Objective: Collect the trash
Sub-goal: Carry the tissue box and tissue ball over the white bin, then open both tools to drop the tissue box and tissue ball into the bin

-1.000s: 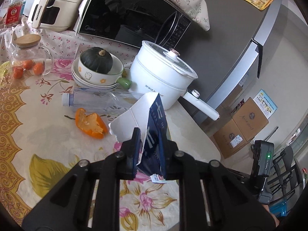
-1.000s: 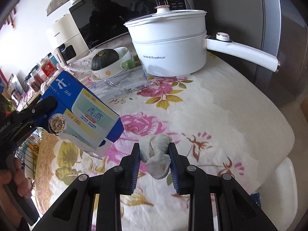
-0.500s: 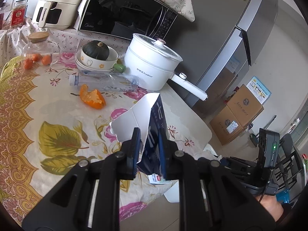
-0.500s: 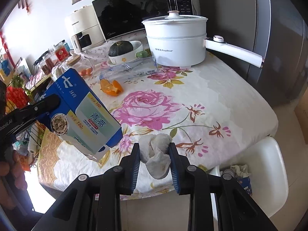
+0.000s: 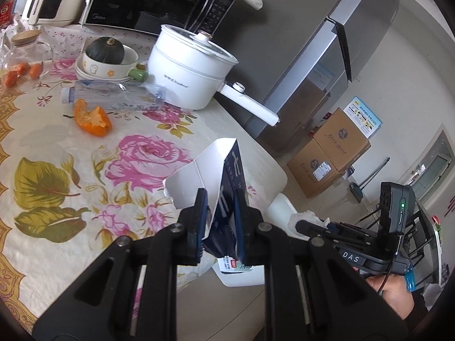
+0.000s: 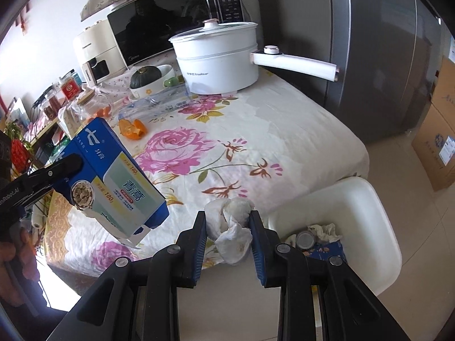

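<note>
My left gripper [image 5: 220, 221] is shut on a blue and white carton [image 5: 227, 196], held above the table's near edge; the carton also shows in the right wrist view [image 6: 113, 179]. My right gripper [image 6: 227, 227] is shut on a crumpled white tissue [image 6: 231, 227], held past the table edge beside a white trash bin [image 6: 369, 213] on the floor. The bin holds tissue, a can and a wrapper. An orange peel [image 5: 92, 116] and an empty clear plastic bottle [image 5: 113, 96] lie on the floral tablecloth.
A white electric pot [image 5: 190, 76] with a long handle, a bowl holding a green squash [image 5: 106, 55], a glass jar [image 5: 22, 56], a microwave [image 5: 159, 2] stand at the table's back. A grey fridge [image 6: 384, 56] and cardboard boxes [image 5: 330, 153] are on the right.
Both grippers have pulled back from the table with their loads. The white bin has come into fuller view under the right gripper.
</note>
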A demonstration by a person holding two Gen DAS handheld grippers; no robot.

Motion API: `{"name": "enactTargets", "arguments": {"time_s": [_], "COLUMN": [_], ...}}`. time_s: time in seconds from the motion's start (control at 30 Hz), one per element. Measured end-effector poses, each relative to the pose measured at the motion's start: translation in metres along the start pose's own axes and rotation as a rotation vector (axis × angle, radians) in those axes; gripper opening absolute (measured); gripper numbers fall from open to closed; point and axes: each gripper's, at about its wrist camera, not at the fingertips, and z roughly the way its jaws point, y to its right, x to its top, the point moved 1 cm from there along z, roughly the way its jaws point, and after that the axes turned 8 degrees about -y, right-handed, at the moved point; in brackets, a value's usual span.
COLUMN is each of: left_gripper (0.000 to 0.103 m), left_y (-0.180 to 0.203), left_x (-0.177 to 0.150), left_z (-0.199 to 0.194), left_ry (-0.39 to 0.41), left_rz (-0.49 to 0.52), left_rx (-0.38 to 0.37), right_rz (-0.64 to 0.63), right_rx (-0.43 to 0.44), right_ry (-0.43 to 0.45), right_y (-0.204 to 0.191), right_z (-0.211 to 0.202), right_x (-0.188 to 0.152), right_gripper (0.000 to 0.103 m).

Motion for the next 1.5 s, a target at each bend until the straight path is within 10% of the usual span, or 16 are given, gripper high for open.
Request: {"name": "enactTargets", "arguments": {"time_s": [1.3, 1.5], "left_gripper": [0.025, 0.045], "left_y": [0.137, 0.143], "left_x": [-0.025, -0.019], "left_z": [0.166, 0.169], "left_ry": [-0.128, -0.102], "left_rz": [0.311, 0.329], "left_rx": [-0.067, -0.041], "right_rz": [0.287, 0.314], "right_rx": [-0.146, -0.154], "right_ry": [-0.122, -0.125], "right_y": [0.175, 0.184], "right_z": [0.004, 0.005], "right_x": [-0.037, -0.035], "right_gripper": [0.030, 0.030]}}
